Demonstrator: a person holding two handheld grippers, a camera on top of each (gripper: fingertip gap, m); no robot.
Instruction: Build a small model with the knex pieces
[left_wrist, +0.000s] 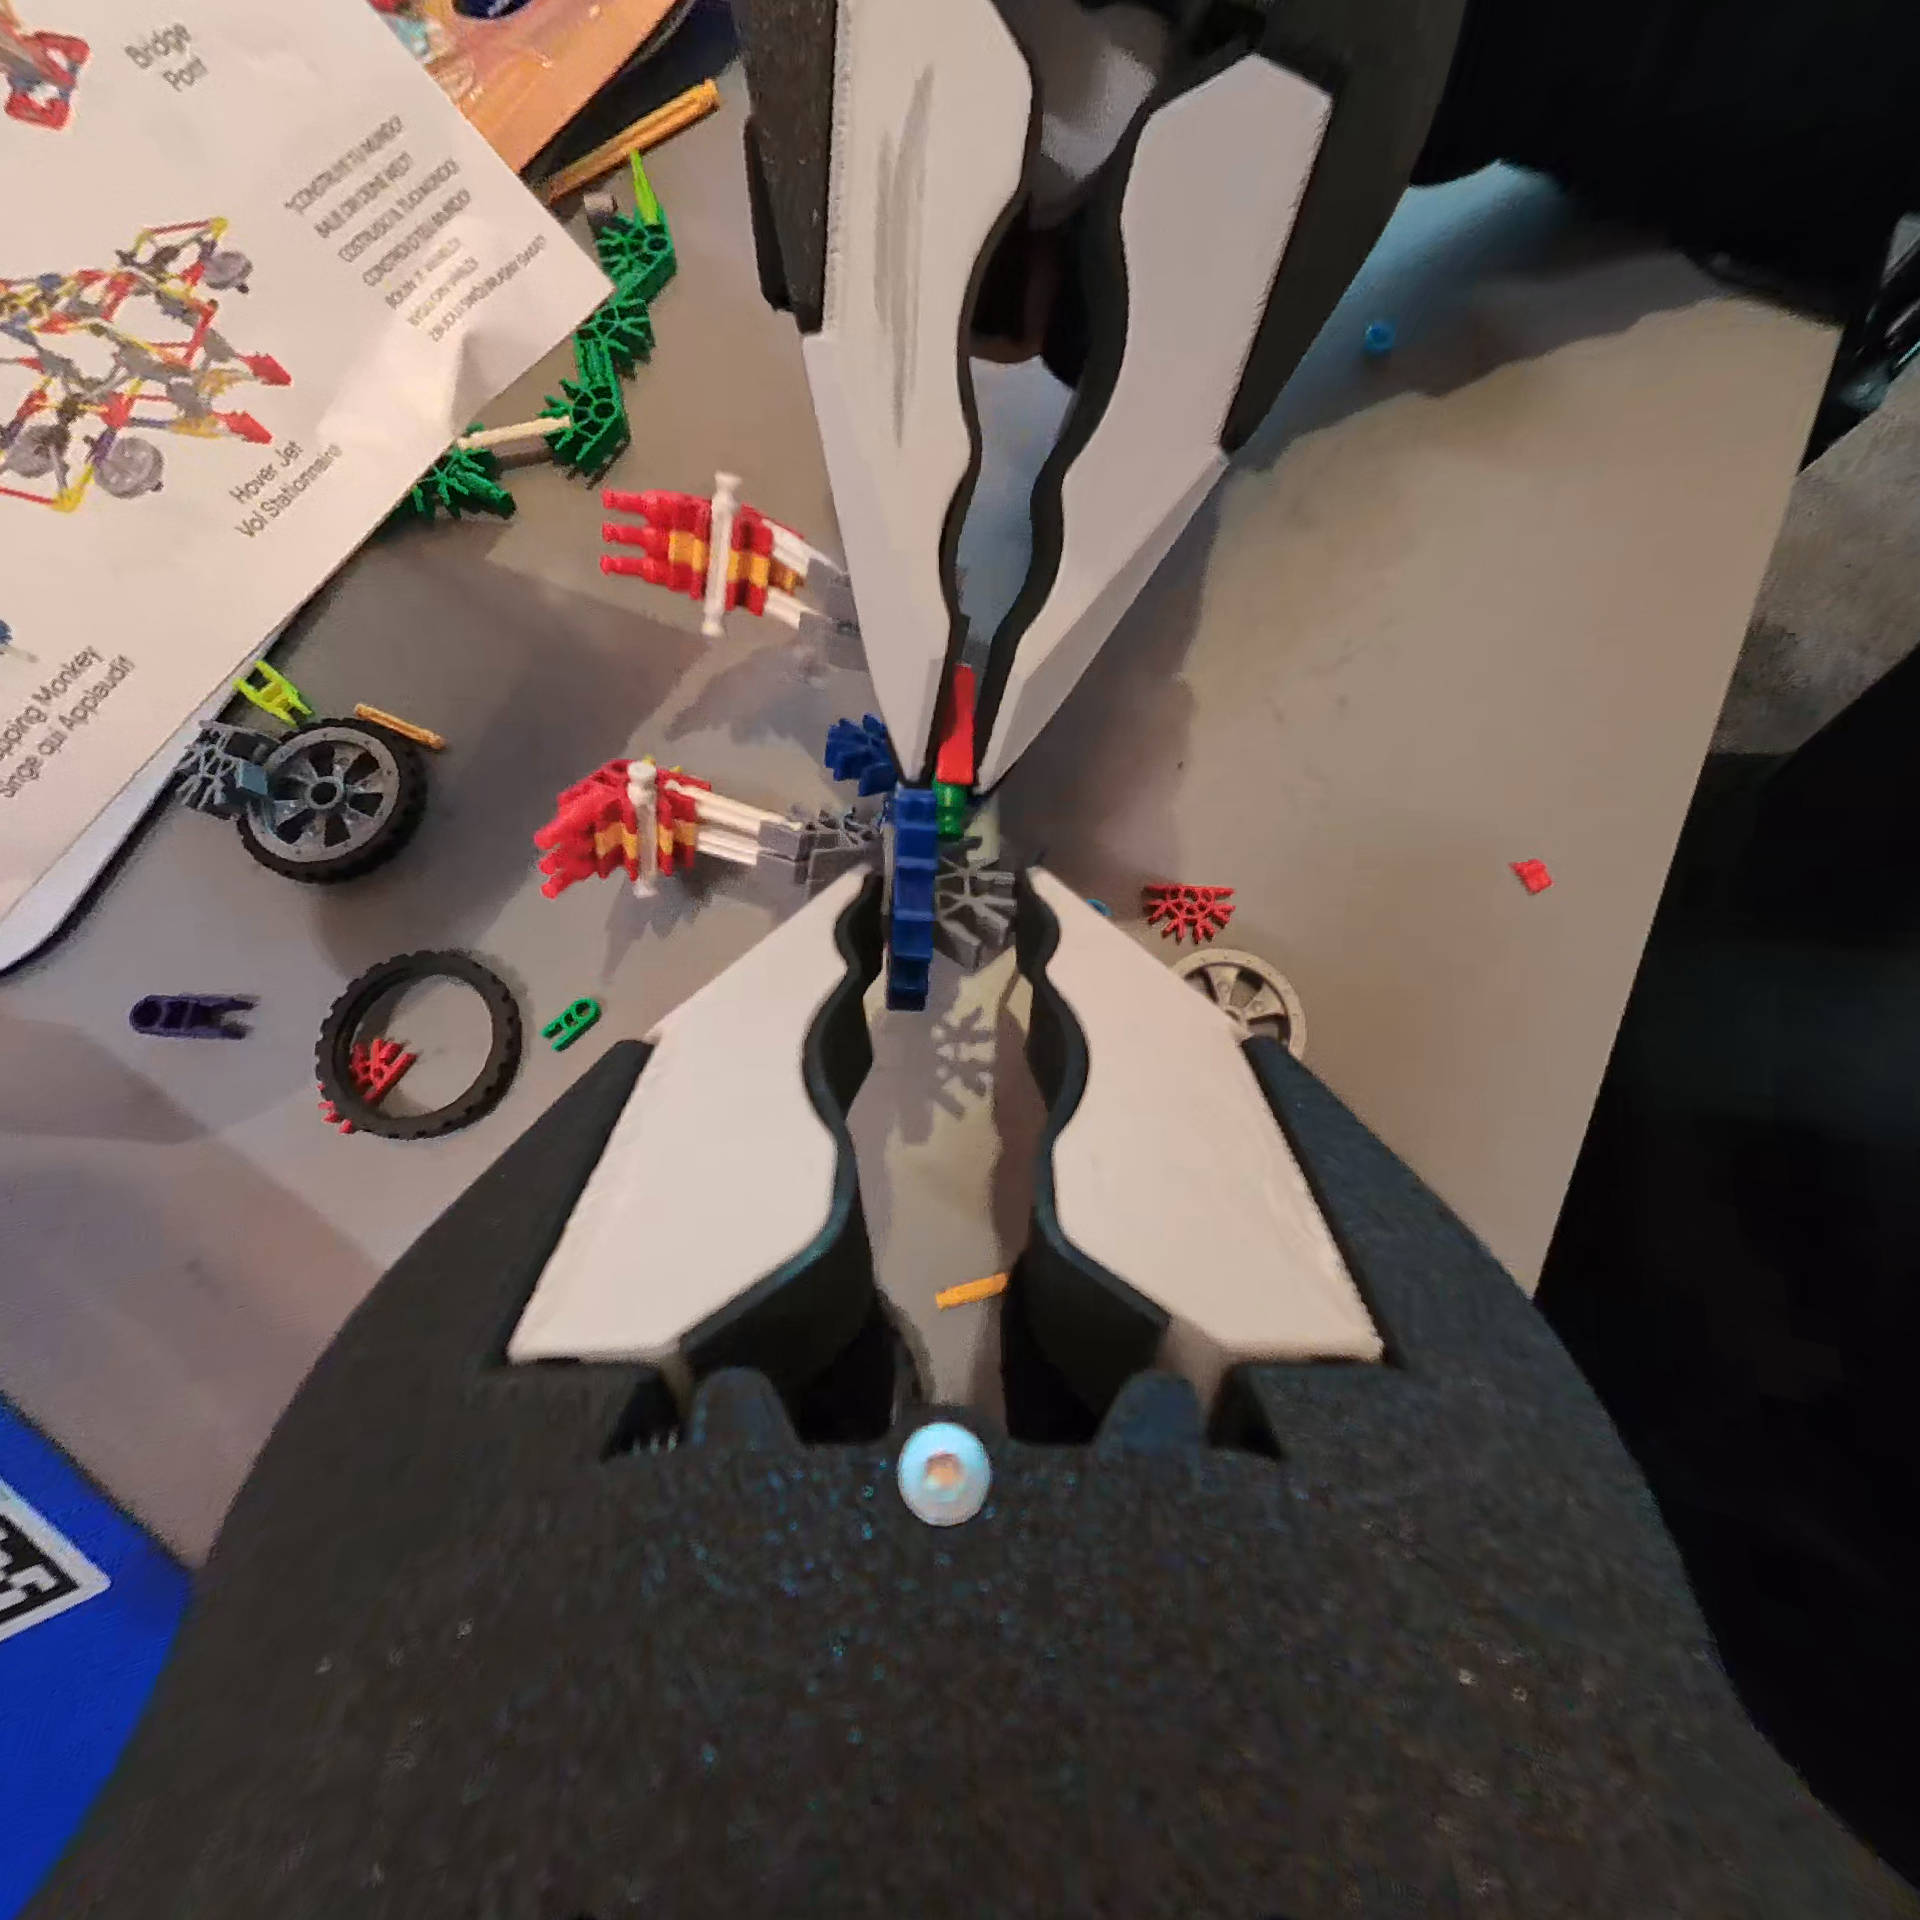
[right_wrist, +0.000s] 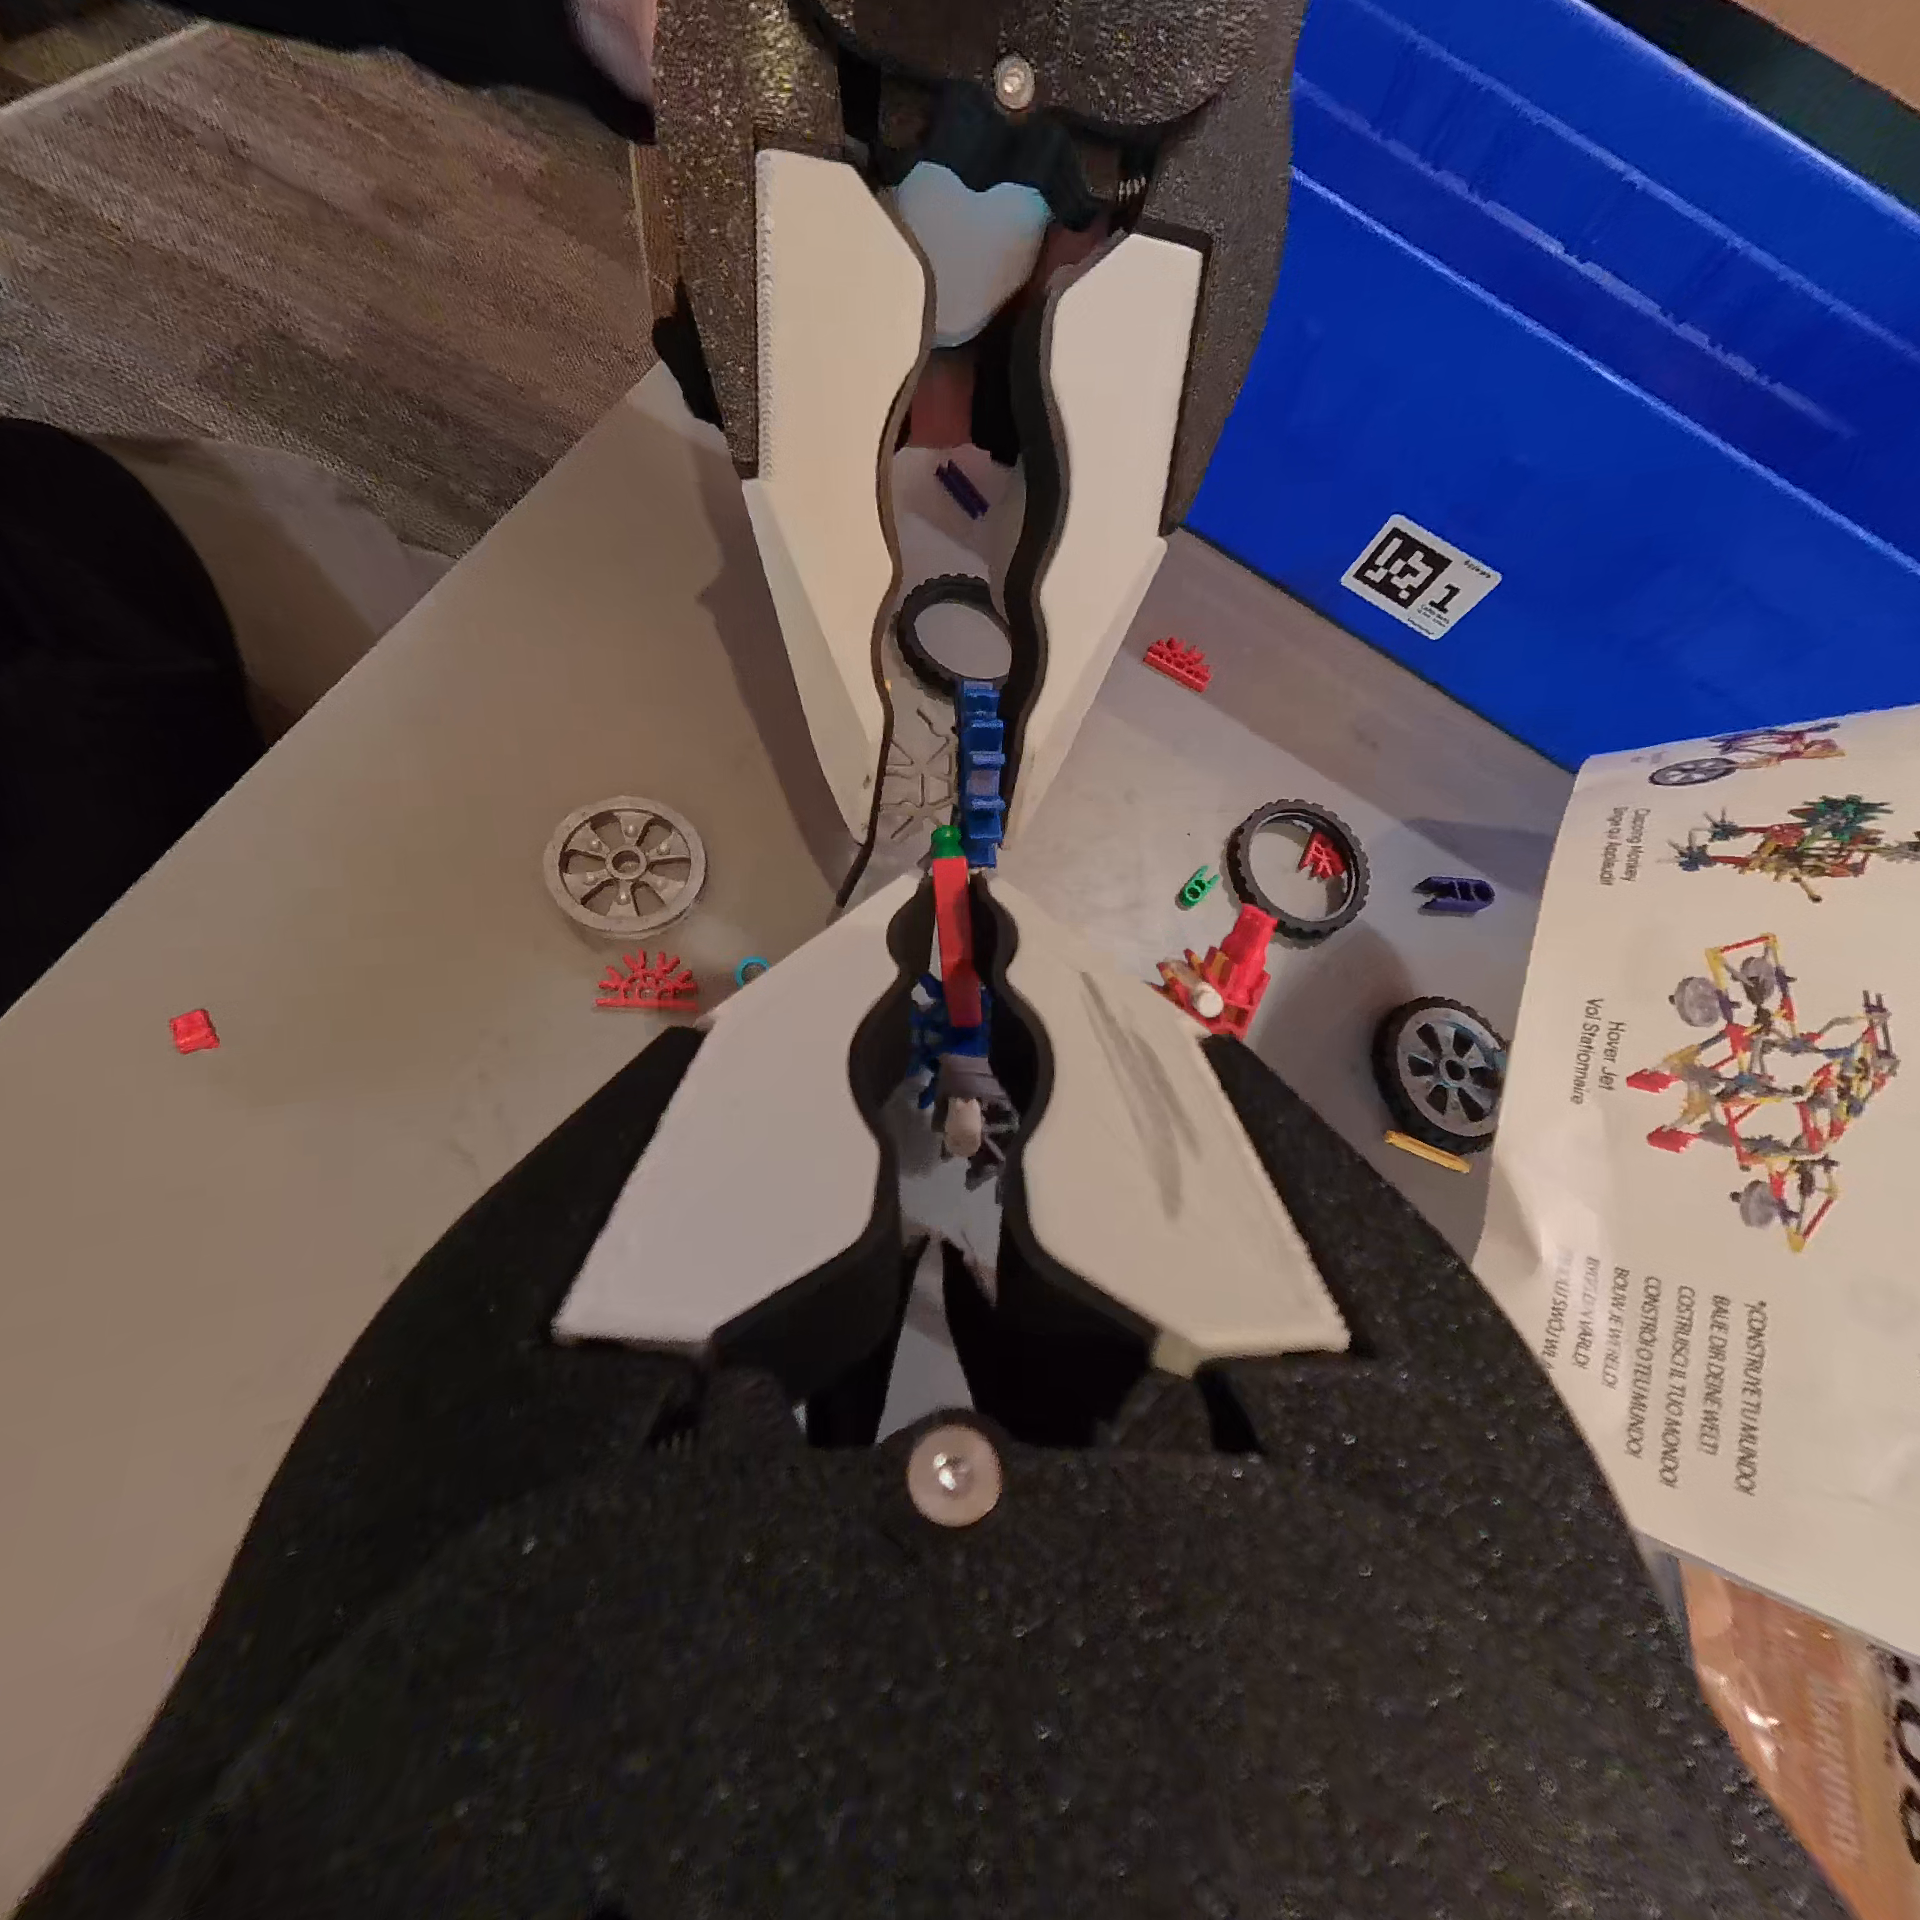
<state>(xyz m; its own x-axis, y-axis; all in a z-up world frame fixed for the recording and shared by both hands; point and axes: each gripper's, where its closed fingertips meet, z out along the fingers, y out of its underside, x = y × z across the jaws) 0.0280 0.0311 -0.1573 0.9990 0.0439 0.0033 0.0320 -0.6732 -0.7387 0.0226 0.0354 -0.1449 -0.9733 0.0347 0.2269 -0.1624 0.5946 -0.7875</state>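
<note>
My left gripper (left_wrist: 948, 883) is closed around a blue toothed connector (left_wrist: 909, 904) joined to a grey snowflake connector (left_wrist: 977, 914), held just above the grey table (left_wrist: 1351, 675). My right gripper (left_wrist: 951, 779) comes in from the opposite side, tip to tip, and is shut on a red piece (left_wrist: 956, 727) with a green rod tip (left_wrist: 948, 808). The green tip touches the blue connector's end. In the right wrist view, my right gripper (right_wrist: 951, 888) pinches the red piece (right_wrist: 951, 935). There the left gripper (right_wrist: 935, 852) holds the blue connector (right_wrist: 982, 769).
A printed instruction sheet (left_wrist: 208, 312) lies at the left. Near it are a green connector chain (left_wrist: 603, 353), two red-and-yellow assemblies (left_wrist: 717, 556), a wheel (left_wrist: 322, 795), a loose tyre (left_wrist: 421, 1044) and a grey hub (left_wrist: 1242, 992). A blue bin (right_wrist: 1558, 364) stands behind the left gripper. The table edge (left_wrist: 1662, 831) runs along the right. Left and right tips are no more than a few centimetres apart.
</note>
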